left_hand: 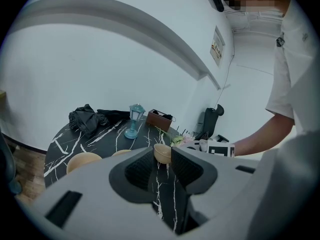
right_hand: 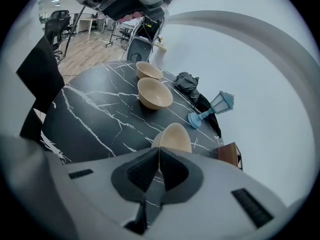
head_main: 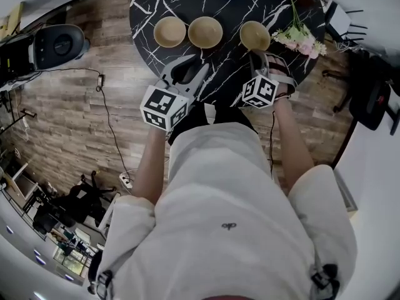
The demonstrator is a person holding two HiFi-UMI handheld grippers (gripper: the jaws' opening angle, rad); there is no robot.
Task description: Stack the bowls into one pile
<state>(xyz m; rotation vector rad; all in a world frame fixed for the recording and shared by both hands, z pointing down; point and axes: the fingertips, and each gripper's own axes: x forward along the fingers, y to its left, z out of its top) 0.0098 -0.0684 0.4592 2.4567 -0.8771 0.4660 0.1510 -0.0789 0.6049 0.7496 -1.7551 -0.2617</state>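
**Head view:** three bowls stand in a row on the black worktop [head_main: 228, 64]. The left gripper [head_main: 185, 67] hangs just short of the left bowl [head_main: 169, 31] and middle bowl [head_main: 205, 31]. The right gripper [head_main: 257, 54] has its tips at the right bowl's [head_main: 255, 35] near rim.

**Left gripper view:** the jaws stand released and empty, and the right bowl [left_hand: 162, 152] shows beyond their gap.

**Right gripper view:** the jaws are clenched on the right bowl's [right_hand: 175, 136] near rim. The other two bowls sit farther ahead.
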